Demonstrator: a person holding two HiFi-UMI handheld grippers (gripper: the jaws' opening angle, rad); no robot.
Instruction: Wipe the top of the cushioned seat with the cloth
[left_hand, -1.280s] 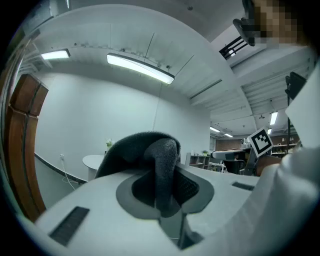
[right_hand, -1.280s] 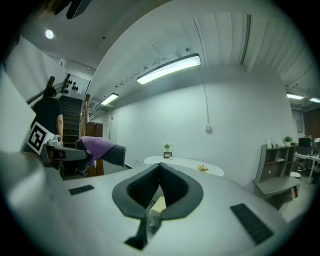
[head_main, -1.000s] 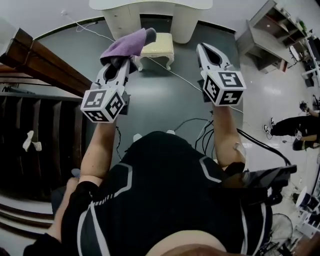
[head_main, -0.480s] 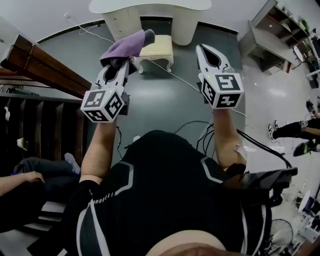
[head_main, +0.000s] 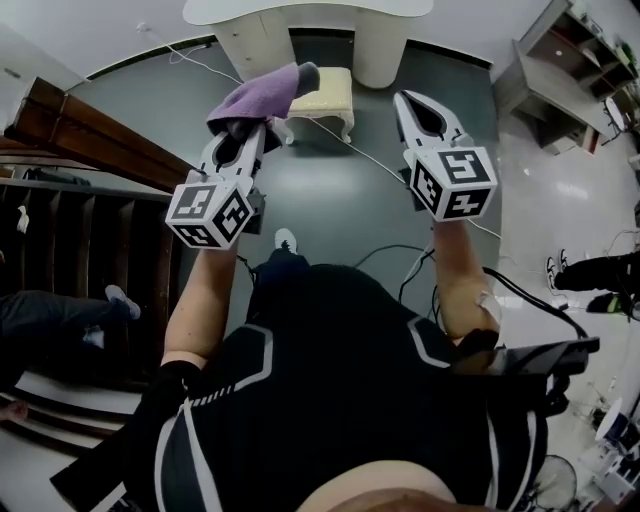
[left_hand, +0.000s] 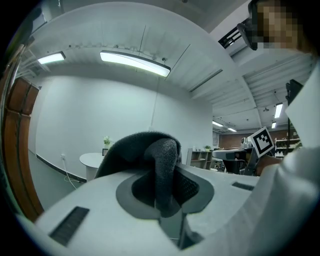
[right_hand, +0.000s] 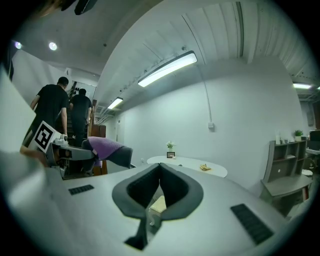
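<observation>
The cushioned seat (head_main: 322, 88) is a small cream stool with white legs on the grey floor, ahead of both grippers. My left gripper (head_main: 250, 125) is shut on the purple cloth (head_main: 256, 94), which bunches over its tips and hangs in the air left of the stool. In the left gripper view the cloth (left_hand: 150, 155) fills the gap between the jaws. My right gripper (head_main: 405, 98) is held to the right of the stool, its jaws just starting to open with nothing between them. In the right gripper view the seat (right_hand: 159, 204) shows through the jaw opening, and the cloth (right_hand: 107, 149) at left.
A white curved desk (head_main: 300, 15) stands just behind the stool. A wooden stair rail (head_main: 90, 130) and dark steps run along the left, with a person's leg (head_main: 50, 320) there. Cables (head_main: 370, 160) cross the floor. Grey shelving (head_main: 560, 70) stands at the right.
Both grippers keep about the same pose, the left still on the cloth. A shoe has stepped into view below the grippers, and the person on the stairs at left has moved.
</observation>
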